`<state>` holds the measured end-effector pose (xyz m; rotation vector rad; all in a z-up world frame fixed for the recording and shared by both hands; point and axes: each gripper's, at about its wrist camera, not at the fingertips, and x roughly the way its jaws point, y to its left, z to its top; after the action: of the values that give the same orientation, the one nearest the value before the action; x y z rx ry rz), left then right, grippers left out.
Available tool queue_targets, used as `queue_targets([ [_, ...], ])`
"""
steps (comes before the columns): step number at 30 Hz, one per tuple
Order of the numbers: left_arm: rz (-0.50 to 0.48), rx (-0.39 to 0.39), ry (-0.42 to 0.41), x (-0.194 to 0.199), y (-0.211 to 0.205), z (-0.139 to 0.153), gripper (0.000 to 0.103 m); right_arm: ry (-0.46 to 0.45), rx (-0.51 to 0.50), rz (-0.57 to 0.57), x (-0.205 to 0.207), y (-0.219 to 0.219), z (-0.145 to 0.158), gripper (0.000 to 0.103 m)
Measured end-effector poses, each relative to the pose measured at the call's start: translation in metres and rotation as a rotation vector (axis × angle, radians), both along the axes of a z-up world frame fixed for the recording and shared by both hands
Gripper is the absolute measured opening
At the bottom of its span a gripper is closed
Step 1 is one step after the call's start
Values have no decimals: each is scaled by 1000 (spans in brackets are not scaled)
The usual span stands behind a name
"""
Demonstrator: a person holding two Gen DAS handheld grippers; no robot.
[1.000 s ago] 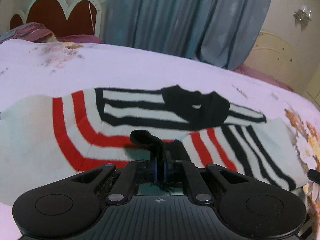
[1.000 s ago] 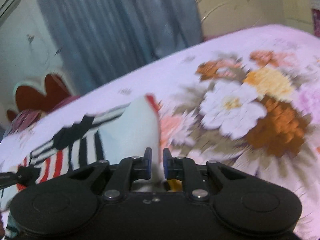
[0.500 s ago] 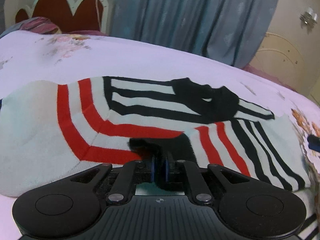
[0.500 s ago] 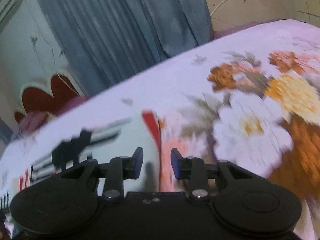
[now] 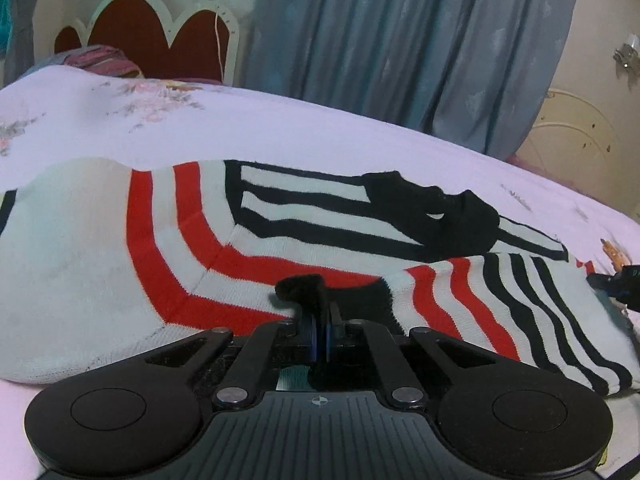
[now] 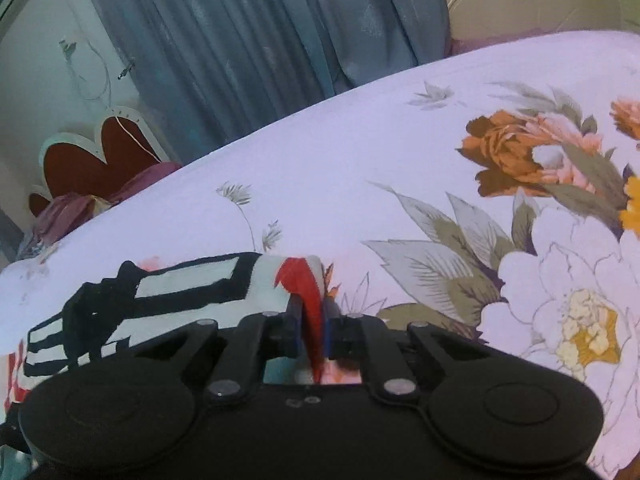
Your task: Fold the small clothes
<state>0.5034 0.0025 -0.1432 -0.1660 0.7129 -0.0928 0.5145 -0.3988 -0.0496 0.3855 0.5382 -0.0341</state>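
Dim, even indoor light with a bluish cast; soft focus, slight blur, and strong fisheye bending at the edges.

A home bedroom: a bed spread with a pale floral sheet [image 6: 400, 152], a scalloped white-and-red headboard [image 5: 160, 36] against the wall, crumpled pink bedding [image 5: 102, 60] beside it, and long blue-grey curtains [image 5: 400, 48] (drawn shut) behind.

Left claw [image 5: 319, 330] pinches the striped sweater's [image 5: 200, 240] black trim (bunched).

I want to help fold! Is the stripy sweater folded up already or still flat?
Partly folded. The stripy sweater lies on the bed with a striped section lapped across its middle; both grippers pinch its edges.
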Motion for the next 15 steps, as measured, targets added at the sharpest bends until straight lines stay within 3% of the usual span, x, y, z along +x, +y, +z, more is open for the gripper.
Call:
queue_targets([
  [2, -14, 2, 11, 2, 1, 1, 5, 5, -9, -3, -1, 0, 1, 14],
  [4, 12, 5, 16, -1, 8, 9, 18, -5, -56, -7, -11, 1, 9, 28],
  [5, 48, 44, -15, -9, 11, 16, 29, -31, -94, -7, -18, 1, 15, 27],
  [6, 73, 94, -63, -16, 8, 24, 34, -50, -129, 15, -25, 6, 20, 25],
  [10, -108, 81, -98, -11, -47, 39, 37, -69, -237, 252, -30, 44, 25, 22],
  [12, -212, 75, -76, 2, -85, 34, 60, -46, -255, 382, -24, 72, 17, 22],
  [14, -279, 83, -52, 14, -115, 22, 62, -44, -306, 465, -22, 97, 12, 25],
  [15, -282, 99, -32, 22, -123, 15, 62, -43, -329, 485, -20, 104, 11, 21],
])
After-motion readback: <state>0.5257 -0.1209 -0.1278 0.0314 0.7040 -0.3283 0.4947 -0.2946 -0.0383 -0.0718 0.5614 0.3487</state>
